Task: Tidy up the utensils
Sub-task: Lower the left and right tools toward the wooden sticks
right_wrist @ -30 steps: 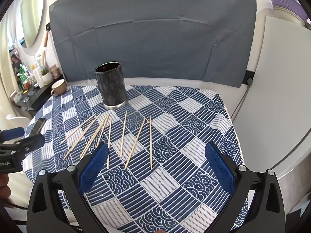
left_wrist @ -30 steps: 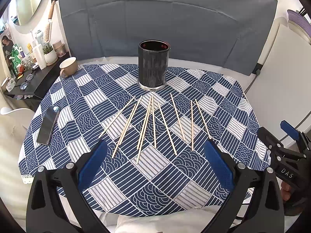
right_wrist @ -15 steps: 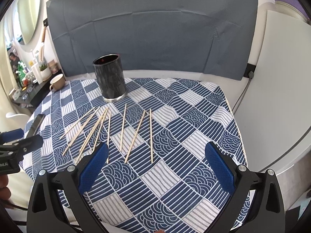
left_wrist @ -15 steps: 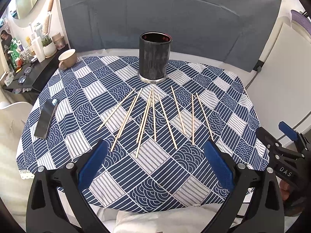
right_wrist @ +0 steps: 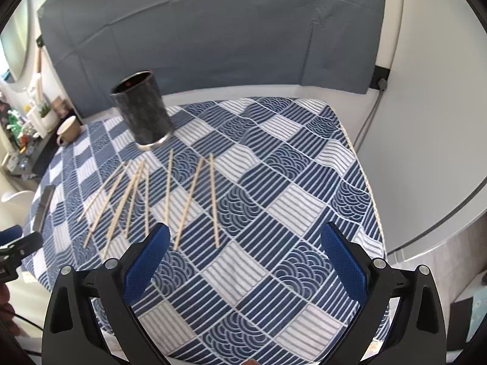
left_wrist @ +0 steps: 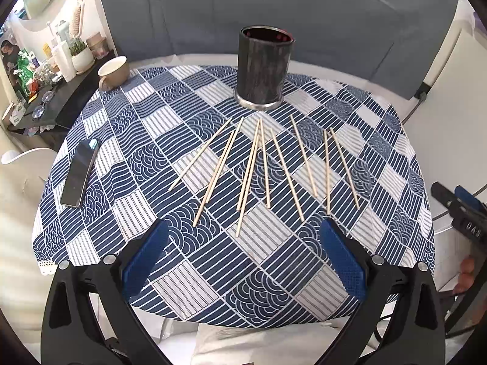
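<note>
Far left, past the desk's edge, a dark side shelf [left_wrist: 51, 103] w/ bottles and a small plant; a tan mug [left_wrist: 113, 71] stands at the desk's back-left corner. A dark phone [left_wrist: 79, 172] lies flat on the left part of the blue-and-white patterned cloth [left_wrist: 146, 140] covering the desk. Left gripper [left_wrist: 243, 261] hangs over the near edge of the desk, jaws spread wide, nothing between the blue pads [left_wrist: 145, 257]. The chopsticks [left_wrist: 252, 167] lie loose on the cloth just ahead of it, fanned out, near ends pointing toward the gripper, far ends converging toward the holder; none touches the gripper. In the left wrist view the fan sits roughly centred betw. the two pads, leftmost stick angled most, a few in the middle overlapping, two rightmost ones nearly parallel. The dark cylindrical holder [left_wrist: 264, 68] stands upright behind the fan, near the cloth's back edge, just beyond the stick tips; it looks to hold no sticks. Right gripper [right_wrist: 243, 261] is also wide apart and holds nothing, over the near right part of the desk. From its view the chopsticks [right_wrist: 188, 200] lie ahead and to the left, the closest stick ends just by its left pad [right_wrist: 147, 263], apart from it; holder [right_wrist: 141, 115] further back left. Right gripper [left_wrist: 456, 210] shows at the far right of the left wrist view, off the desk's right edge. Grey backdrop [right_wrist: 213, 39] behind, white panel [right_wrist: 426, 121] at right.
</note>
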### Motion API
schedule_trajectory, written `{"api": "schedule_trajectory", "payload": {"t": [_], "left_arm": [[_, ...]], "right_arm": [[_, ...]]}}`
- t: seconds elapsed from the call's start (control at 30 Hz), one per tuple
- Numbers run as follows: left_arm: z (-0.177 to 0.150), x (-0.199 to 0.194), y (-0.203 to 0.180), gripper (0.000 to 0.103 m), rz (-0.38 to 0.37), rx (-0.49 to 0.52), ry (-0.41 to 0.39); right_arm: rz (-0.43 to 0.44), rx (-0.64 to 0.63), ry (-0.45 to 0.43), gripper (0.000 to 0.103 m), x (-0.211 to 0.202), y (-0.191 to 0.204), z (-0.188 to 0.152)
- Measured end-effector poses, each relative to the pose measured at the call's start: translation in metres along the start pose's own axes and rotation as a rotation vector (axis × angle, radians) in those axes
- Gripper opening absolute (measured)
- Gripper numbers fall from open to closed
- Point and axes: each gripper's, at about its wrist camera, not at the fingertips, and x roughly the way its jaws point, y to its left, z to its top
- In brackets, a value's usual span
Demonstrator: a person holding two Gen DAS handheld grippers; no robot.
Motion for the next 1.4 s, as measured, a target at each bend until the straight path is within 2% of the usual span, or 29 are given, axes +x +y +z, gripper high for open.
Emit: {"api": "schedule_trajectory", "payload": {"t": [0.23, 0.53, 0.77, 1.0, 1.1, 1.4], "left_arm": [[0.018, 0.029, 0.017, 0.097, 0.016, -0.018, 0.068], [0.052, 0.076, 0.045, 0.097, 0.045, -0.015, 0.138], [0.080, 0.120, 0.073, 0.097, 0.092, -0.014, 0.197], [0.097, 0.169, 0.093, 0.097, 0.106, 0.001, 0.267], [0.101, 0.185, 0.098, 0.097, 0.088, 0.001, 0.293], [0.114, 0.224, 0.091, 0.097, 0.068, 0.112, 0.340]], "right_arm": [[-0.018, 0.015, 0.051, 0.095, 0.024, -0.003, 0.014], [-0.078, -0.088, 0.084, 0.095, 0.071, 0.020, 0.035], [-0.025, -0.048, 0.172, 0.095, 0.124, 0.027, 0.043], [-0.052, -0.085, 0.245, 0.095, 0.166, 0.042, 0.045], [-0.054, -0.113, 0.271, 0.095, 0.181, 0.050, 0.044], [-0.023, -0.121, 0.359, 0.095, 0.218, 0.057, 0.043]]}}
